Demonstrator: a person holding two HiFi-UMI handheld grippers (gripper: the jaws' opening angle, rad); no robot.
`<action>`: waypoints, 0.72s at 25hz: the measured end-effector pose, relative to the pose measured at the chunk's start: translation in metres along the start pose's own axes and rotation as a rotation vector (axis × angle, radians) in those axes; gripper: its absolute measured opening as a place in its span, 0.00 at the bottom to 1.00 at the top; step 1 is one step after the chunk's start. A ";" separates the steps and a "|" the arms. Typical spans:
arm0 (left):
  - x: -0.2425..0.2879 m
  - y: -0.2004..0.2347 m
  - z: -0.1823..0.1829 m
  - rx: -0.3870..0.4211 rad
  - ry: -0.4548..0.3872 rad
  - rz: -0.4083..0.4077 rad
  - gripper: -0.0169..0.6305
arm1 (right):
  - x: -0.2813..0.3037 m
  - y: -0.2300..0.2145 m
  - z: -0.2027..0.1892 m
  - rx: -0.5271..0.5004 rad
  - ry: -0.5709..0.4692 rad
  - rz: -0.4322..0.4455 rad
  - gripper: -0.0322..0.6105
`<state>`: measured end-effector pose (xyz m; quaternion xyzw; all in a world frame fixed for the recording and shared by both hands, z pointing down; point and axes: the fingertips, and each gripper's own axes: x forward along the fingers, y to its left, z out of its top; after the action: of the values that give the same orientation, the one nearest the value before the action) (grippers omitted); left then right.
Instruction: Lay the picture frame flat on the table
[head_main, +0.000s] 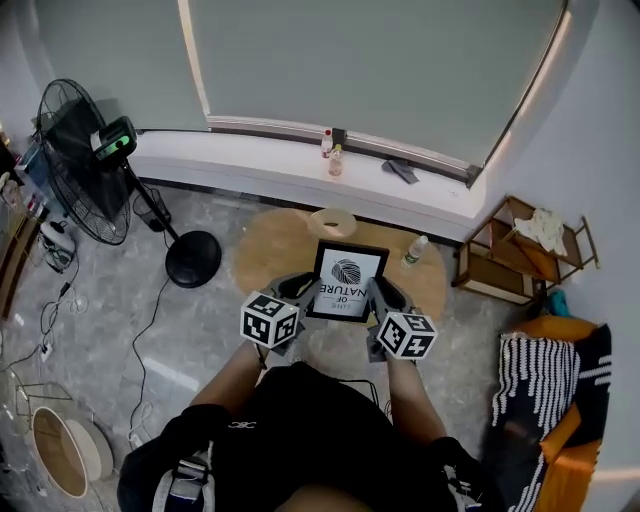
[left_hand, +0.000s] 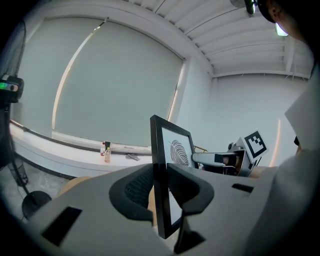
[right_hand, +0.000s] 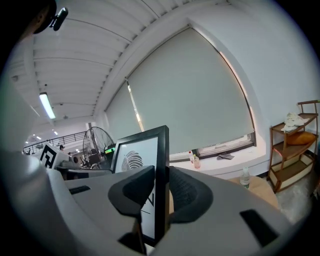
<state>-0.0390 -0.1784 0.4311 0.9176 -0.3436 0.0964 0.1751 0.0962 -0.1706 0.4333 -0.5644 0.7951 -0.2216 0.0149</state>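
A black picture frame (head_main: 345, 280) with a white leaf print is held up over the round wooden table (head_main: 270, 250), its face toward me. My left gripper (head_main: 293, 291) is shut on the frame's left edge (left_hand: 159, 190). My right gripper (head_main: 377, 294) is shut on the frame's right edge (right_hand: 161, 185). In the left gripper view the right gripper (left_hand: 227, 158) shows past the frame. The frame stands steeply tilted, not flat.
A round wooden piece (head_main: 334, 221) and a small bottle (head_main: 414, 250) sit on the table. A black standing fan (head_main: 85, 160) is at the left, a wooden shelf (head_main: 520, 250) at the right. Bottles (head_main: 334, 158) stand on the window sill.
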 end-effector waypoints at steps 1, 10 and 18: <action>0.011 0.015 0.010 0.002 0.002 -0.007 0.18 | 0.017 -0.004 0.008 0.003 -0.002 -0.004 0.22; 0.111 0.135 0.050 -0.017 0.074 -0.060 0.18 | 0.163 -0.050 0.036 0.054 0.053 -0.061 0.22; 0.202 0.189 0.054 -0.054 0.181 -0.072 0.18 | 0.243 -0.117 0.039 0.106 0.150 -0.083 0.21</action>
<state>-0.0106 -0.4527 0.4897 0.9119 -0.2957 0.1631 0.2333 0.1230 -0.4346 0.4966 -0.5770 0.7571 -0.3055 -0.0240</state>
